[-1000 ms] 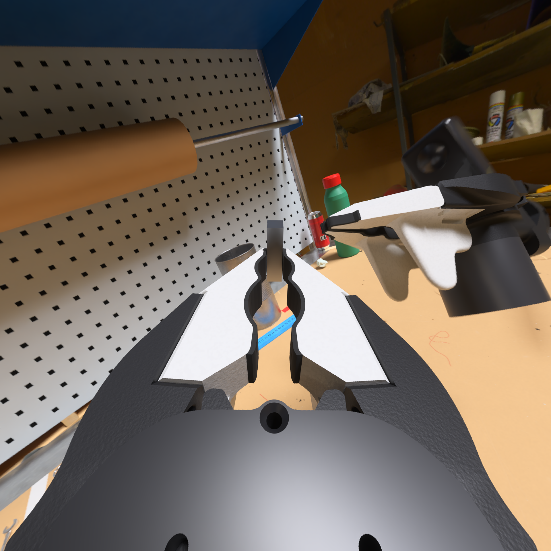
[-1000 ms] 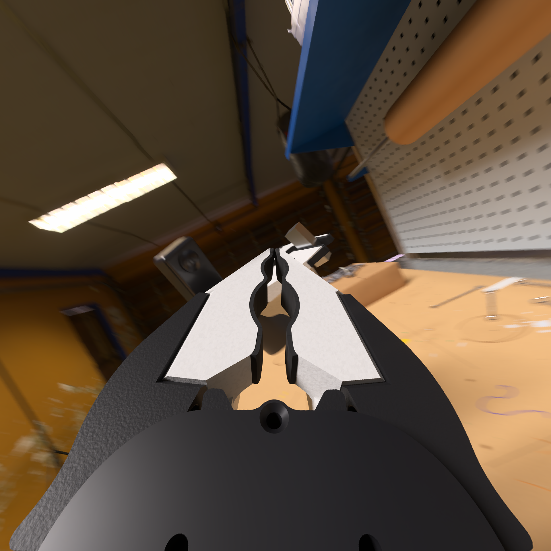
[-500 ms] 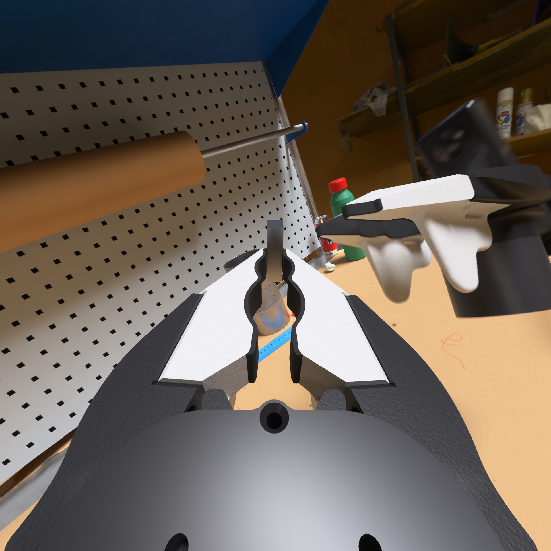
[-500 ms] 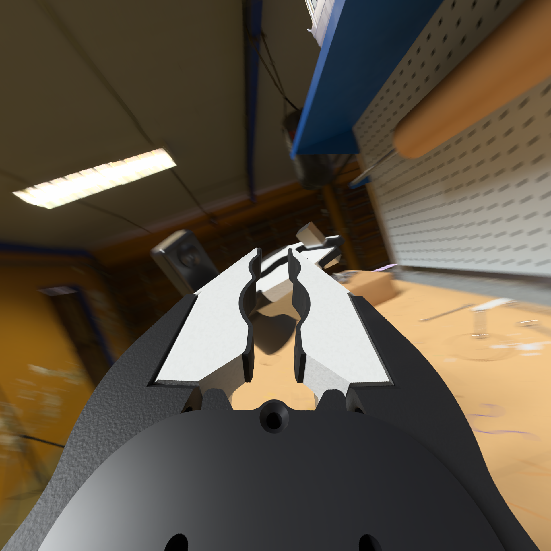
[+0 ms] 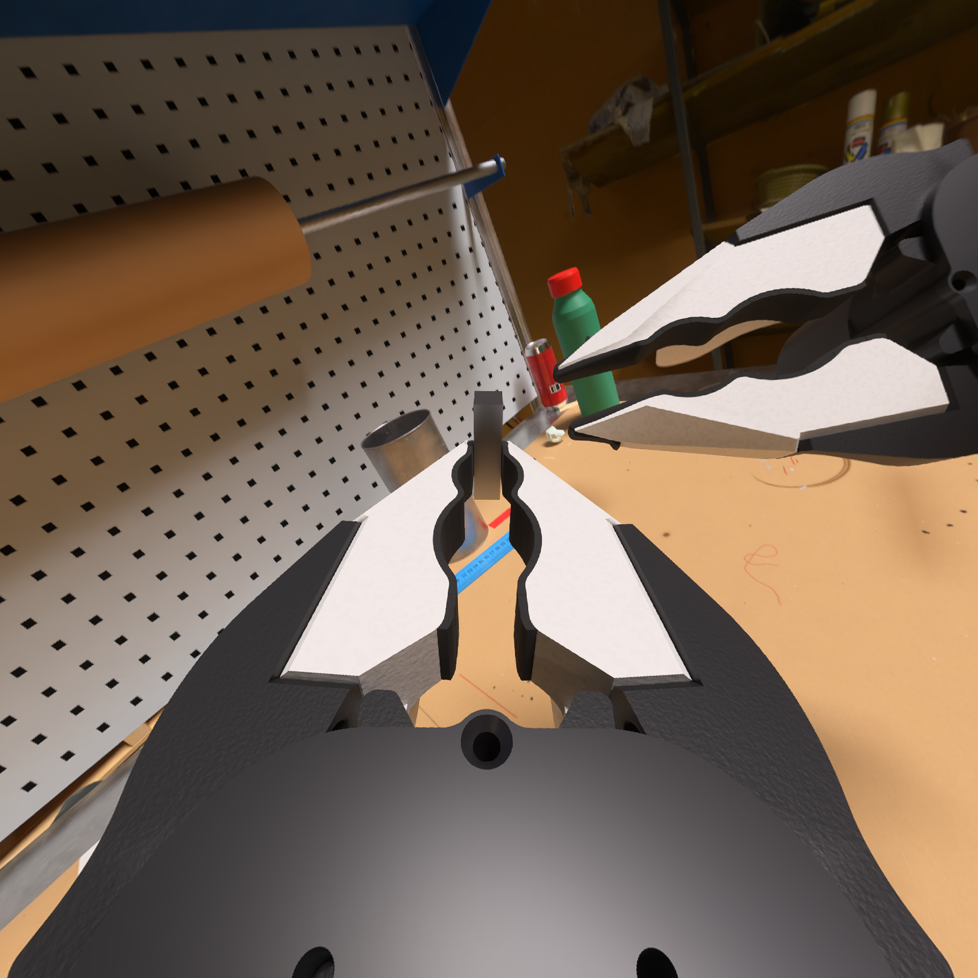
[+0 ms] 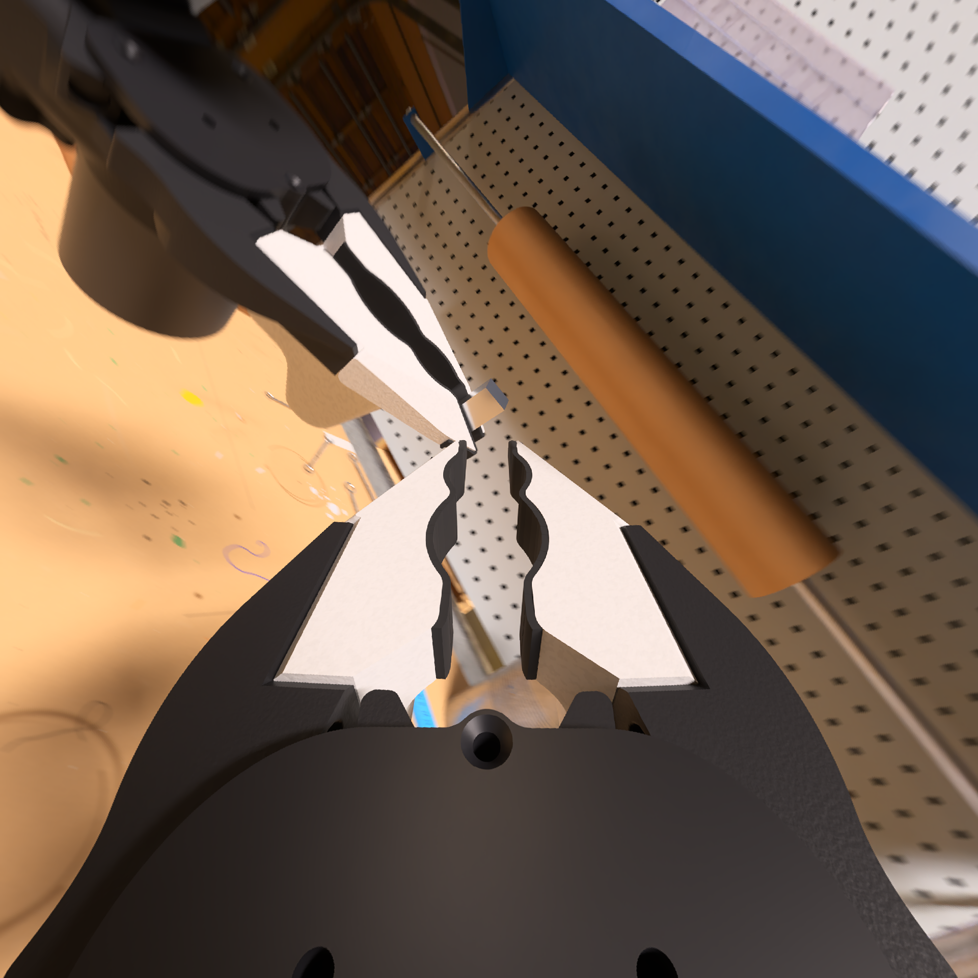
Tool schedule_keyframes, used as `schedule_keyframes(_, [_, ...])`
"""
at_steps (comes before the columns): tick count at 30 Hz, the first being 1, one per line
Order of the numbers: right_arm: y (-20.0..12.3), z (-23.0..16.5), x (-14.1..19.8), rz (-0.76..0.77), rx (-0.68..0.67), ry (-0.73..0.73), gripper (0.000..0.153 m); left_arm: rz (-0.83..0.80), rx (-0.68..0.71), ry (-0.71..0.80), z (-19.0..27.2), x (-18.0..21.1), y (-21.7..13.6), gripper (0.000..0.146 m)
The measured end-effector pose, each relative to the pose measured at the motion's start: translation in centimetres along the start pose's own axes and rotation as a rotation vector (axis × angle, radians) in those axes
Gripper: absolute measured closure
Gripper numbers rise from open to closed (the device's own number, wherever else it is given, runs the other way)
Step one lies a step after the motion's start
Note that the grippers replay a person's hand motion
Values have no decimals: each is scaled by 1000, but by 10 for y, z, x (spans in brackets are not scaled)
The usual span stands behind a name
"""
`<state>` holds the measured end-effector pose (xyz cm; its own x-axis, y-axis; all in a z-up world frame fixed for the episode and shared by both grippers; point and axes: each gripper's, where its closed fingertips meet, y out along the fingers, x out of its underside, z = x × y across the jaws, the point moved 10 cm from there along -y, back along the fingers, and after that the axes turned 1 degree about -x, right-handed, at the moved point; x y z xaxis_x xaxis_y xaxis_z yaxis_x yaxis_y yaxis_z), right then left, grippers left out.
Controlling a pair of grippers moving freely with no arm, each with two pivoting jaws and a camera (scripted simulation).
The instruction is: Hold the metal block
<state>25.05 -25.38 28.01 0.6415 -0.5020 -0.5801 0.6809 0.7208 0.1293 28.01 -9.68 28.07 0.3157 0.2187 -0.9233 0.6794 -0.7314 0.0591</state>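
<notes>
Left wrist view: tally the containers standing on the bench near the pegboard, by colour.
Green bottle with red cap: 1
Red can: 1
Silver metal cup: 1
Total: 3

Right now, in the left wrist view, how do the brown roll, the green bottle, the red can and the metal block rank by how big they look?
1. brown roll
2. green bottle
3. metal block and red can: they look about alike, and the block is nearer the camera, so I won't rank them.
</notes>
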Motion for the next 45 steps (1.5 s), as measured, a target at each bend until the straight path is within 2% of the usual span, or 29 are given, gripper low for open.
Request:
schedule_keyframes(4, [-1, -5, -2, -27, 40, -173, 137, -50, 25, 3, 0, 0, 2, 137])
schedule_keyframes(9, [2, -9, -2, -51, 48, -239, 141, -85, 47, 10, 2, 0, 3, 137])
schedule_keyframes(26, [2, -9, 3, -51, 52, -222, 149, -94, 61, 8, 4, 0, 3, 137])
schedule_keyframes(30, [1, -7, 4, -42, 49, -200, 136, -96, 63, 1, 3, -1, 3, 137])
schedule_keyframes(35, [1, -8, 6, -47, 36, -210, 135, -98, 69, -4, 3, -1, 2, 137])
schedule_keyframes(45, [1, -7, 9, -52, 45, -210, 145, -99, 80, -4, 5, -1, 2, 137])
